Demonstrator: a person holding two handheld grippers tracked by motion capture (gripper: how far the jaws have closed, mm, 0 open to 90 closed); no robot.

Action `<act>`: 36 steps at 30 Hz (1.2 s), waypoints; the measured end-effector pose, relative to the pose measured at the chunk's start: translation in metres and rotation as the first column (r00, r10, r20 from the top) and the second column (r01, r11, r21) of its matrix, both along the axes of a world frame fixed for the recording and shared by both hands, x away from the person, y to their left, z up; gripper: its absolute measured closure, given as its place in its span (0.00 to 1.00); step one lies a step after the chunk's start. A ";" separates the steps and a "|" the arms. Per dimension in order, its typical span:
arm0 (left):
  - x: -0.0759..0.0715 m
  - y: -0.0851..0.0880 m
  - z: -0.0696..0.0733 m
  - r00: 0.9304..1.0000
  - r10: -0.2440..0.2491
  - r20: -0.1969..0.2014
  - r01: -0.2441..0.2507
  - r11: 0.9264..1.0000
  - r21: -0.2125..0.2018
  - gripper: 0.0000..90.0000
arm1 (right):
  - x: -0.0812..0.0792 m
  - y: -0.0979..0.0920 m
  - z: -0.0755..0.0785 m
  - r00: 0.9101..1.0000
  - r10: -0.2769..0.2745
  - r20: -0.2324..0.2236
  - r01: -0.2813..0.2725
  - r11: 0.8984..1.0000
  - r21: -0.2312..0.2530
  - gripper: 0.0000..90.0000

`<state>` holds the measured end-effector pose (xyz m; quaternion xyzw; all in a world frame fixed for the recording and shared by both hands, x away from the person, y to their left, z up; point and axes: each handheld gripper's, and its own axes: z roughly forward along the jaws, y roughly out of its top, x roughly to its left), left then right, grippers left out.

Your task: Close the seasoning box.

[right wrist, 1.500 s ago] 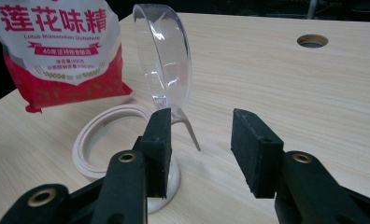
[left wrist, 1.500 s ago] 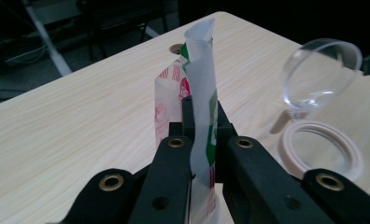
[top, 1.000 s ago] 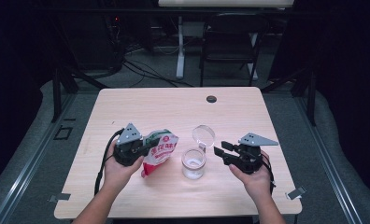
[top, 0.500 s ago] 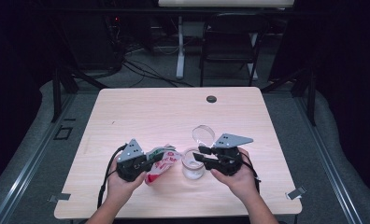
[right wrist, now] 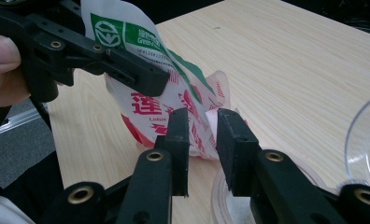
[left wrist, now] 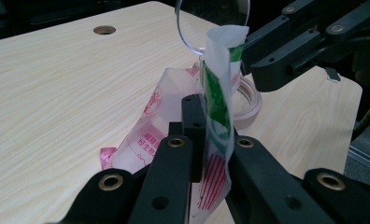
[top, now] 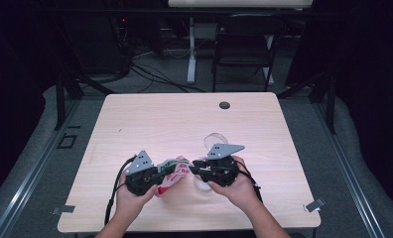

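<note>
Near the table's (top: 135, 124) front edge: one pouch (left wrist: 174, 126) in clenched left claw (left wrist: 211, 140), right claw (right wrist: 202, 140) narrowing, unclamped.

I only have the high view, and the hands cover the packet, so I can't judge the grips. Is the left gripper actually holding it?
Observer: Yes. In the left gripper view, the left gripper is shut on the packet, which stands upright between its pads.
Operator: And the right one?
Observer: The right gripper has just been closing, but a gap shows between its pads. The packet's pink edge sits in that gap and does not look pinched.
Operator: Where is the jar?
Observer: The clear jar stands open just behind the packet, with its lid tipped up.
</note>
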<state>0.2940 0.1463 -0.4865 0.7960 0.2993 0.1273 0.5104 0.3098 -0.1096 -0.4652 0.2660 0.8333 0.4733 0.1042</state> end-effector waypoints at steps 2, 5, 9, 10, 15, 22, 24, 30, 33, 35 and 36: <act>0.000 0.000 0.000 1.000 0.000 0.001 0.000 1.000 -0.001 1.00 | 0.002 0.003 -0.001 1.000 0.002 0.001 -0.002 1.000 -0.005 0.83; -0.001 0.001 0.000 1.000 -0.001 0.002 0.001 1.000 -0.001 1.00 | 0.005 0.007 -0.005 1.000 0.010 -0.002 -0.010 1.000 -0.018 0.84; -0.001 0.000 -0.001 1.000 -0.003 0.007 0.003 1.000 -0.001 1.00 | 0.006 0.011 -0.006 1.000 0.012 0.003 -0.012 0.999 -0.037 0.83; -0.001 0.001 -0.001 1.000 -0.004 0.005 0.004 1.000 -0.002 1.00 | 0.006 0.012 -0.006 1.000 0.013 0.004 -0.013 0.999 -0.037 0.83; -0.001 -0.001 -0.001 1.000 -0.004 0.003 0.004 1.000 -0.001 1.00 | 0.007 0.014 -0.007 1.000 0.017 0.003 -0.017 0.999 -0.037 0.83; -0.003 -0.003 -0.002 1.000 -0.018 0.012 0.018 1.000 0.003 0.99 | 0.011 0.021 -0.012 0.999 0.035 -0.007 -0.035 0.998 -0.058 0.86; -0.003 -0.002 -0.002 1.000 -0.017 0.014 0.017 1.000 0.003 0.99 | 0.012 0.023 -0.014 0.999 0.044 -0.010 -0.044 0.997 -0.065 0.88; -0.004 -0.002 -0.003 1.000 -0.015 0.015 0.015 1.000 -0.005 0.98 | 0.013 0.025 -0.017 0.999 0.048 -0.018 -0.050 0.995 -0.086 0.97; -0.005 -0.002 -0.003 1.000 -0.018 0.017 0.018 1.000 -0.005 0.96 | 0.013 0.025 -0.017 0.998 0.056 -0.026 -0.058 0.995 -0.085 1.00; -0.005 -0.001 -0.004 1.000 -0.020 0.015 0.020 1.000 -0.004 0.94 | 0.014 0.025 -0.017 0.998 0.056 -0.033 -0.058 0.995 -0.079 1.00; -0.005 -0.001 -0.004 1.000 -0.020 0.015 0.020 1.000 -0.004 0.93 | 0.014 0.025 -0.017 0.998 0.057 -0.038 -0.060 0.995 -0.081 1.00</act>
